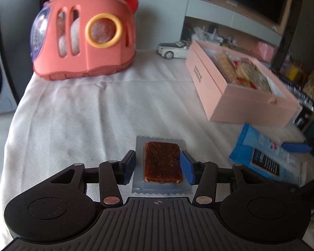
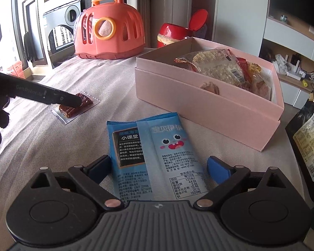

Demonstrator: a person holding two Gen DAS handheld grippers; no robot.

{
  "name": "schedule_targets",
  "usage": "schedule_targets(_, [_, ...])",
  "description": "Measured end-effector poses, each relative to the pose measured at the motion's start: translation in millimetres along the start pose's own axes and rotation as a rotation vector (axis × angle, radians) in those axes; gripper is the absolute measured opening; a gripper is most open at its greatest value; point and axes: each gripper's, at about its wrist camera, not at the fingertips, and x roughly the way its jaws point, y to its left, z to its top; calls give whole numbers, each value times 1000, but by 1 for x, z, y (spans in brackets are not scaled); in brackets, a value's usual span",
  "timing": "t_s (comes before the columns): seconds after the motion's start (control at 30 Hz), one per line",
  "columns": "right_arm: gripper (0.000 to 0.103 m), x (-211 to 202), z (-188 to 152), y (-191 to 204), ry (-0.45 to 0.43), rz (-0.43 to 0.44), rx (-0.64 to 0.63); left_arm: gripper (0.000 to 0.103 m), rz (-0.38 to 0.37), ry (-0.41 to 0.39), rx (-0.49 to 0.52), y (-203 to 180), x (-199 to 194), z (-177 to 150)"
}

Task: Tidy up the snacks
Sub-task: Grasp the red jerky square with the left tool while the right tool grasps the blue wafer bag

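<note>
On the cloth-covered table, partway through the tidying, a brown snack bar [image 1: 162, 162] in a clear crinkle-edged wrapper lies flat between the fingers of the left gripper [image 1: 159, 166], whose blue pads stand apart at either side of it; one looks to be at the wrapper's edge, but no firm pinch shows. Nearby to the right, a blue packet [image 2: 155, 156], glossy and flat with a cartoon face, lies between the wide-open fingers of the right gripper [image 2: 159, 169], untouched by either pad. Both snacks are still outside, so at least these two remain to be stowed. Beyond them the pink box [image 2: 209, 108], stiff card with straight walls, already holds several crackly wrapped snacks. A black pouch [image 2: 307, 144] sits at the table's right edge. Farther back stand a rounded coral plastic carrier [image 1: 83, 39] and a white toy car [image 1: 173, 49].
</note>
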Motion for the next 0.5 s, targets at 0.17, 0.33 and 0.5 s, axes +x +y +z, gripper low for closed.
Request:
schedule_targets(0.17, [98,0,0,0,0,1,0,60,48,1,89,-16,3,-3])
schedule_targets(0.33, [98,0,0,-1,0,1,0,60,50,4,89,-15,3,-3])
schedule_targets(0.5, [98,0,0,-1,1,4,3,44,58,10,90,-19,-4,-5])
